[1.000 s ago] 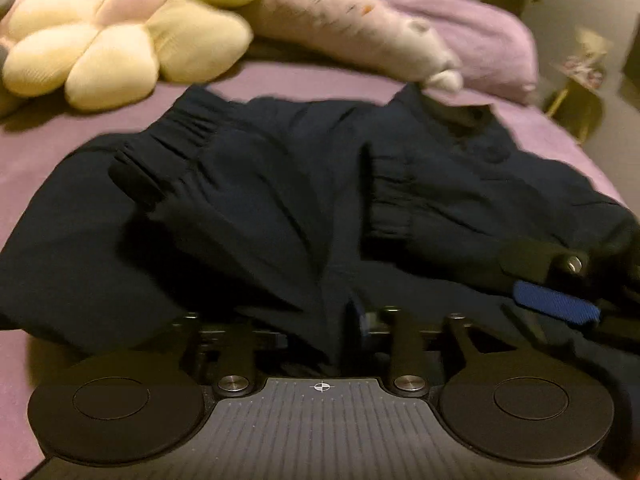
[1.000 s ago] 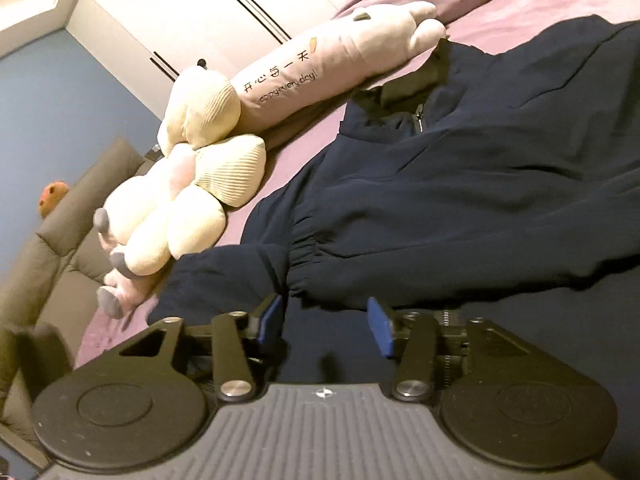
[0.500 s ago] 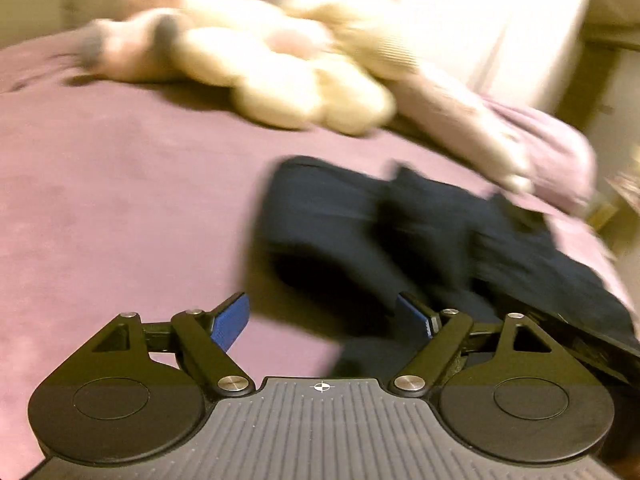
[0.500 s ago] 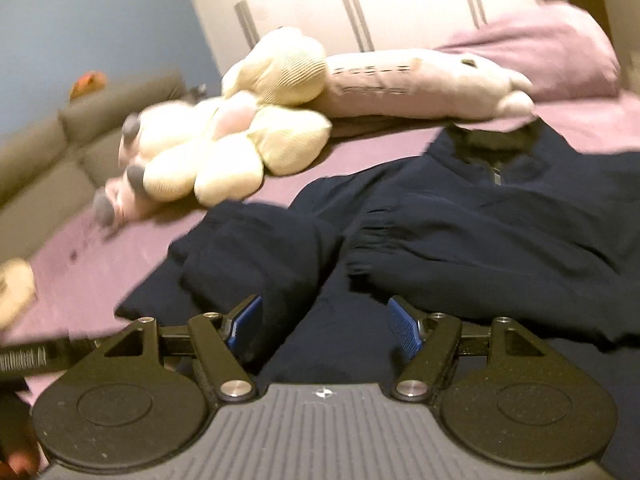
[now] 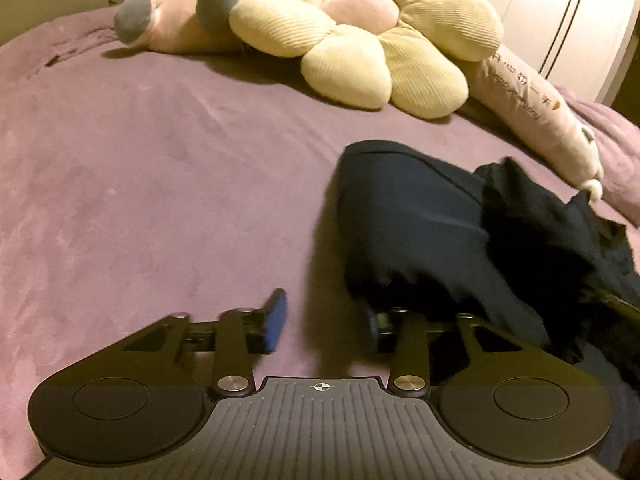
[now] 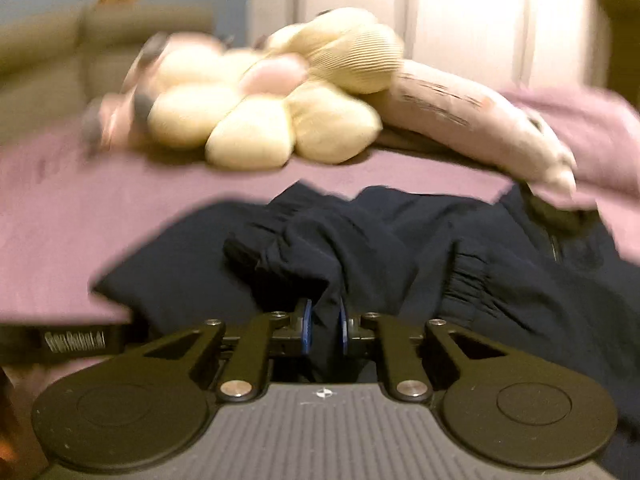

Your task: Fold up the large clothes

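A purple bed (image 5: 160,168) fills both views, its cover mostly bare on the left side. Across its right half lies the dark navy jacket (image 6: 460,248), bunched and creased, with a gathered cuff showing and its collar toward a purple pillow (image 6: 580,128). At the far edge a cream flower cushion (image 5: 360,48) leans against a long pale pink plush (image 5: 532,104), with another pink plush with grey feet (image 5: 172,20) beside it. The left tongs (image 5: 324,320) are spread wide just above the bed cover; the jacket's near edge drapes over the right finger, while the left finger stands clear on bare cover. The right tongs (image 6: 323,326) are pressed together, pinching a fold of the jacket that rises directly ahead of them.
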The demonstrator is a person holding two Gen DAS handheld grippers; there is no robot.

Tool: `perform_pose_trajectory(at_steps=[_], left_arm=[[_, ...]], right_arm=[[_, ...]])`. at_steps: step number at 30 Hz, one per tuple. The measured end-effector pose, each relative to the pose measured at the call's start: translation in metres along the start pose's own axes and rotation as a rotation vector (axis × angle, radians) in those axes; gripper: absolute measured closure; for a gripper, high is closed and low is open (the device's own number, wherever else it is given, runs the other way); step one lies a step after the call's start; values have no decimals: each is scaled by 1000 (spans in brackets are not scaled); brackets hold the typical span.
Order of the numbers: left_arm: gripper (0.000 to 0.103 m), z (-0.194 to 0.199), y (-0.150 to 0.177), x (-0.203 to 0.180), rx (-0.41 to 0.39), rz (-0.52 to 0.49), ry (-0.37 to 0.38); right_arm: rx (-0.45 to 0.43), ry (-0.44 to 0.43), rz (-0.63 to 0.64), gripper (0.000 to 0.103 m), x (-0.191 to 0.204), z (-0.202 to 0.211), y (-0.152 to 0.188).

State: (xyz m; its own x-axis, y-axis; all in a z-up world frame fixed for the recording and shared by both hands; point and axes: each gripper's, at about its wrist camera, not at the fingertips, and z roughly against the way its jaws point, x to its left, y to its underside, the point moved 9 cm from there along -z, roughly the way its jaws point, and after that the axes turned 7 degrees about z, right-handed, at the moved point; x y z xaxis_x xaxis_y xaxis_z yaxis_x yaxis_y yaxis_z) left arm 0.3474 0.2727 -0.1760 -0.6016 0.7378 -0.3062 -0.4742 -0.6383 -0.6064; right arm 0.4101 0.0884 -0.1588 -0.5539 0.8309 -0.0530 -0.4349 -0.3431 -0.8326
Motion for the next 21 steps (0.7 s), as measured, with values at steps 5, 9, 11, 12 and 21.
perform_pose_trajectory(at_steps=[5,9,11,12,21], left_arm=[[89,15,-4,-23,-16,23,74],[92,27,-3,-61,-38,-25,147],[92,27,5,-83,-27,-61,181],[92,25,10,-92,-20,-80,189],[91,-8,56,-121,67,-152,148]], right_arm=[[-89,-81,-439,92,-79,41,-10],[-172,-93,-595,92,-129,74,-8],[-207,-50,-609,92,-150,90,2],[-215,-21,-616,92,-161,95,9],[-34,83,-882,83,-261,72,110]])
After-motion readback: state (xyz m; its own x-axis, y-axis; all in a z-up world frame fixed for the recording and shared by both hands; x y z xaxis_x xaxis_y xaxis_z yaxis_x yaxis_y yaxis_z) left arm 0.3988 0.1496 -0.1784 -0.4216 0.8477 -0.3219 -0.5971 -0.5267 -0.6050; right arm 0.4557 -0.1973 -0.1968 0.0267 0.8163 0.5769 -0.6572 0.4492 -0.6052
